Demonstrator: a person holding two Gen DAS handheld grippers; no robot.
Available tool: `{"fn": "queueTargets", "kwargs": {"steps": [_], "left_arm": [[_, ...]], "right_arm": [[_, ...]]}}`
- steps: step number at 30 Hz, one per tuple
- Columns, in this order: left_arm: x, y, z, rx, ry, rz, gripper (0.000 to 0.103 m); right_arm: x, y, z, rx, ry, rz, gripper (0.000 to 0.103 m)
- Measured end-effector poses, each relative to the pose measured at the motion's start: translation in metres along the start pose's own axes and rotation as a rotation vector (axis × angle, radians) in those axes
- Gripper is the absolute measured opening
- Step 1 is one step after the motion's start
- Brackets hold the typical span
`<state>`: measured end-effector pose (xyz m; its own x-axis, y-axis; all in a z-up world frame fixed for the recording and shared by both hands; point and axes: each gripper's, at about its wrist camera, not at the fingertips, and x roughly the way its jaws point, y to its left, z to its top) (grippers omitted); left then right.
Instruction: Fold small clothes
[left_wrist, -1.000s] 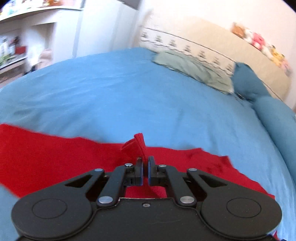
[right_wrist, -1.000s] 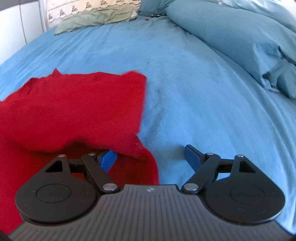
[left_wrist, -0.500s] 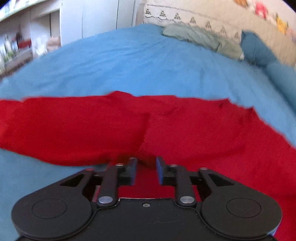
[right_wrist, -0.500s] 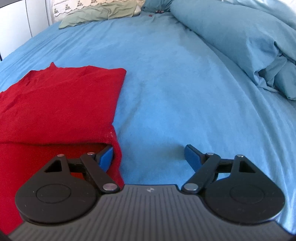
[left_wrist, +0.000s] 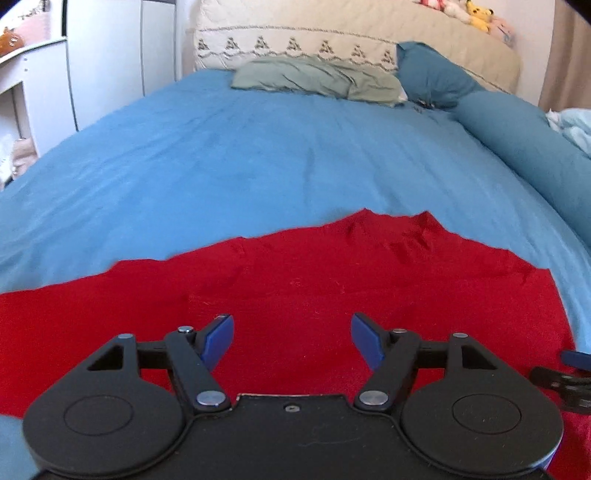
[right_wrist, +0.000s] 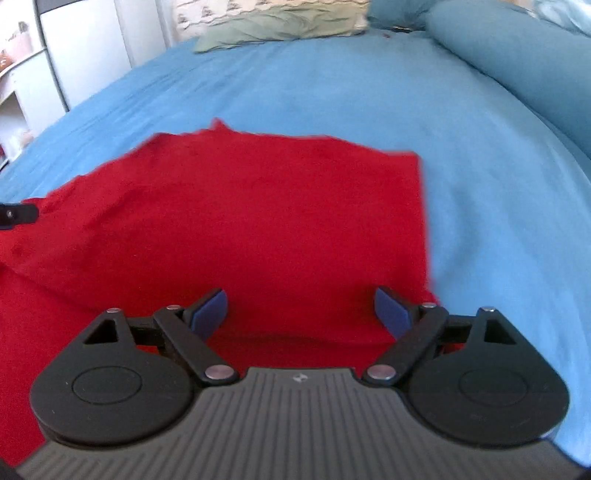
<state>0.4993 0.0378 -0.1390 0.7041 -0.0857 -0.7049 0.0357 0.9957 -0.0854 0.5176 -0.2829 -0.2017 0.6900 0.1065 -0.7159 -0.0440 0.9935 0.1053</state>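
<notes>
We see the left gripper (left_wrist: 291, 338) with its jaws spreading apart, blue pads (left_wrist: 218, 341) clear of the cloth and nothing pinched between them; it hangs just above the red garment (left_wrist: 314, 291). The right gripper (right_wrist: 301, 312) is also opening, its jaws about as wide as they go, and likewise empty, with red fabric lying beneath the gap rather than in it. Part of the right gripper shows at the right edge of the left wrist view, beside the garment's edge. The garment is a soft, matte knit, lying mostly flat on the blue bedsheet (left_wrist: 258, 162), with a jagged, slightly rumpled far edge and a straighter right edge (right_wrist: 424, 221). In the right wrist view we can make out a fold line where an upper layer lies over a lower one. The sheet looks smooth with faint creases. Further back lie a crumpled green pillow (left_wrist: 317, 75), a teal pillow (left_wrist: 432, 74) and a rolled blue duvet (left_wrist: 524, 147).
</notes>
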Motion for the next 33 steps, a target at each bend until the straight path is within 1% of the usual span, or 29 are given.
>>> {"fn": "queueTargets", "kwargs": {"steps": [1, 4, 5, 6, 8, 10, 11, 12, 14, 15, 16, 17, 18, 21, 23, 25, 28, 31, 33], "left_arm": [[0.003, 0.002, -0.001, 0.001, 0.006, -0.003, 0.075], [0.011, 0.006, -0.008, 0.010, 0.049, 0.007, 0.075], [0.014, 0.008, -0.012, 0.013, 0.066, 0.010, 0.075], [0.017, 0.010, -0.016, 0.017, 0.080, 0.017, 0.075], [0.017, 0.009, -0.023, 0.035, 0.082, 0.022, 0.075], [0.016, 0.007, -0.029, 0.068, 0.072, 0.025, 0.078], [0.017, 0.004, -0.031, 0.093, 0.072, 0.022, 0.085], [0.019, 0.001, -0.033, 0.115, 0.074, 0.021, 0.089], [0.020, -0.003, -0.037, 0.137, 0.069, 0.031, 0.090], [0.020, -0.002, -0.037, 0.130, 0.069, 0.029, 0.091], [0.020, 0.000, -0.036, 0.119, 0.070, 0.026, 0.091], [0.021, 0.001, -0.036, 0.112, 0.070, 0.022, 0.092], [0.022, 0.000, -0.035, 0.112, 0.071, 0.021, 0.092], [0.020, 0.001, -0.031, 0.120, 0.082, 0.024, 0.092], [0.013, 0.001, -0.025, 0.105, 0.091, 0.023, 0.092], [0.003, 0.003, -0.015, 0.094, 0.086, 0.033, 0.092], [-0.028, 0.011, 0.002, 0.073, 0.047, 0.045, 0.092], [-0.064, 0.026, 0.021, 0.028, 0.022, 0.053, 0.095], [-0.089, 0.043, 0.034, -0.015, 0.005, 0.054, 0.099]], "right_arm": [[-0.006, -0.007, -0.005, 0.009, -0.015, 0.016, 0.102], [-0.016, -0.013, -0.002, -0.031, 0.024, 0.004, 0.102], [-0.018, -0.011, 0.002, -0.037, 0.023, 0.004, 0.103], [-0.019, -0.011, 0.009, -0.045, 0.006, 0.010, 0.103], [-0.017, -0.007, 0.026, -0.056, -0.038, 0.031, 0.103], [-0.001, -0.003, 0.047, -0.048, -0.050, 0.050, 0.103], [0.010, -0.003, 0.059, -0.041, -0.043, 0.058, 0.103], [0.024, -0.003, 0.068, -0.034, -0.026, 0.057, 0.103], [0.053, -0.009, 0.080, -0.004, 0.021, 0.020, 0.103], [0.066, -0.015, 0.084, 0.009, 0.051, -0.003, 0.103], [0.077, -0.024, 0.085, 0.018, 0.062, -0.018, 0.103], [0.080, -0.032, 0.085, 0.032, 0.036, -0.005, 0.103], [0.081, -0.038, 0.086, 0.053, 0.029, 0.000, 0.103], [0.080, -0.039, 0.093, 0.061, 0.054, -0.015, 0.103], [0.073, -0.027, 0.098, 0.014, 0.064, -0.046, 0.103], [0.055, -0.015, 0.102, -0.032, 0.035, -0.044, 0.103], [0.015, 0.007, 0.113, -0.053, -0.015, -0.009, 0.103], [-0.026, 0.037, 0.128, -0.026, -0.018, 0.038, 0.103], [-0.047, 0.061, 0.135, -0.020, -0.016, 0.071, 0.103]]}}
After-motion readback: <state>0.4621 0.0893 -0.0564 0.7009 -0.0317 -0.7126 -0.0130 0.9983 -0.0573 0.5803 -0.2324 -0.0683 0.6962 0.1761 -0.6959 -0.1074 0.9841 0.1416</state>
